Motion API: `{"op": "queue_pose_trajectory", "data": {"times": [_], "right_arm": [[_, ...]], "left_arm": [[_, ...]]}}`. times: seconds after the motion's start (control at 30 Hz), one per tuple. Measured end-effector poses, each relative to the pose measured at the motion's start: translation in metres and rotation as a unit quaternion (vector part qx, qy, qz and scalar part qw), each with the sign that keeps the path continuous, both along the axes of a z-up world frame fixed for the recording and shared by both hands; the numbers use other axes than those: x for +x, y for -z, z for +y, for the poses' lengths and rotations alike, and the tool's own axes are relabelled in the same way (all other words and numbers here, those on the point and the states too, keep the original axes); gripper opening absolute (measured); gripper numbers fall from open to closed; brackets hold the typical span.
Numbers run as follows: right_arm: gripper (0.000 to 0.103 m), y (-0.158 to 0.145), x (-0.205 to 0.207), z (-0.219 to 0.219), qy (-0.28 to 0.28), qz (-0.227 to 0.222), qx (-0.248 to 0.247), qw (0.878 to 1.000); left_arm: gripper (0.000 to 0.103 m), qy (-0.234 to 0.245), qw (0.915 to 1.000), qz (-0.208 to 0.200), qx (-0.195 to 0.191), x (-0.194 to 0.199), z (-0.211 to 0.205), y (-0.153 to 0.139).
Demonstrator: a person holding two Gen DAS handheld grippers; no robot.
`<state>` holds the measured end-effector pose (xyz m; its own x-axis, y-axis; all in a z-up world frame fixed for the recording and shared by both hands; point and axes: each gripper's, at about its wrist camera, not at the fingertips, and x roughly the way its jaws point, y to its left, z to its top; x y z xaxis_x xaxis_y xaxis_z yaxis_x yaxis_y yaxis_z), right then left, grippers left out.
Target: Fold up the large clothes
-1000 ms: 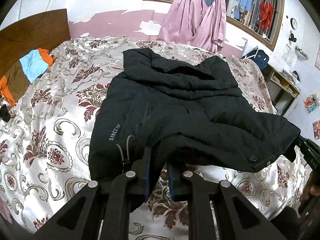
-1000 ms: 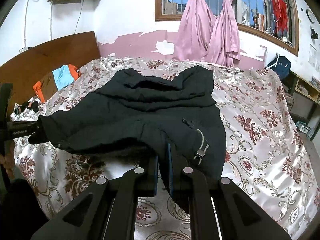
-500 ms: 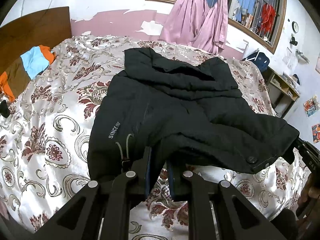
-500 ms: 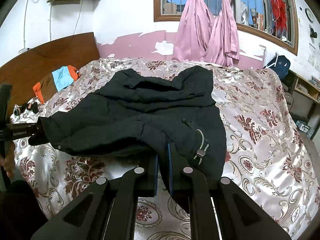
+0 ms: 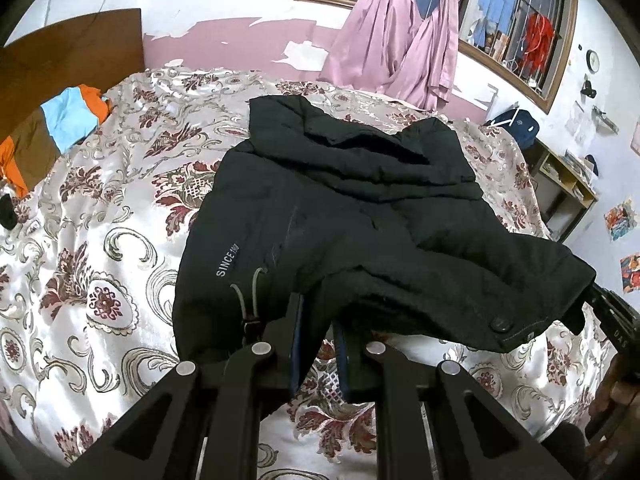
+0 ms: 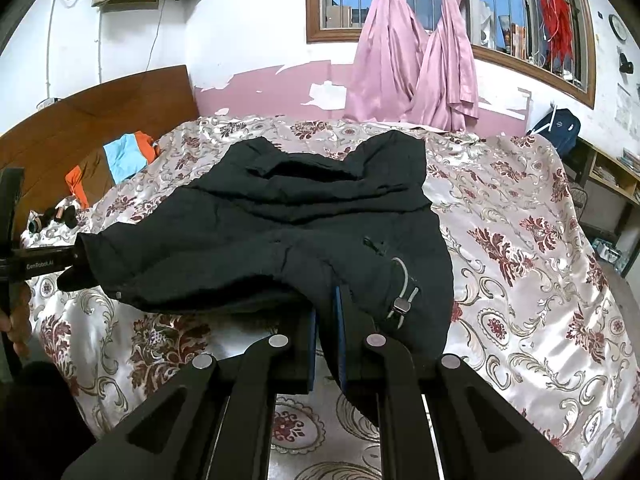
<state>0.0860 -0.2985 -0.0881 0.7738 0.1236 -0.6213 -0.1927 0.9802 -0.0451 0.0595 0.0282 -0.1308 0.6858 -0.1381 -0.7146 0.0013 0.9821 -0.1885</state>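
Here the black jacket (image 5: 360, 216) (hem lifted) is clamped in both hand-held grippers.

Black jacket (image 5: 340, 216) on cream bedspread (image 5: 92, 248) with maroon floral scrolls; pink curtains (image 6: 416, 52)

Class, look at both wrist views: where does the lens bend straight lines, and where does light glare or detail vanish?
Left wrist view: the window frame bows, corners vignette black, the satin bedspread shines. Right wrist view: the headboard curves, and the black jacket swallows fold detail.
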Motion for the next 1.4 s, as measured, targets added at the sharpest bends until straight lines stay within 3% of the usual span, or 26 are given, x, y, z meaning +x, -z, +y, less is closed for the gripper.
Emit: {"op": "queue_pose_trajectory", "data": {"times": [0.33, 0.63, 1.03, 1.4], "right_arm": [[0.008, -0.007, 0.004, 0.007, 0.001, -0.009, 0.004, 1.0], [0.008, -0.03, 0.043, 0.018, 0.001, -0.017, 0.013, 1.0], [0.008, -0.033, 0.077, 0.025, 0.004, -0.007, 0.017, 1.0], [0.008, -0.034, 0.103, 0.026, 0.008, 0.001, 0.019, 1.0]], "left_arm": [[0.014, 0.002, 0.9998, -0.021, 0.0, 0.025, -0.002, -0.023], [0.014, -0.004, 0.9996, -0.027, -0.008, 0.071, 0.003, -0.043], [0.014, -0.016, 0.9994, -0.006, -0.03, 0.106, 0.011, -0.033], [0.014, 0.008, 0.9989, 0.004, -0.045, 0.102, 0.022, -0.032]]}}
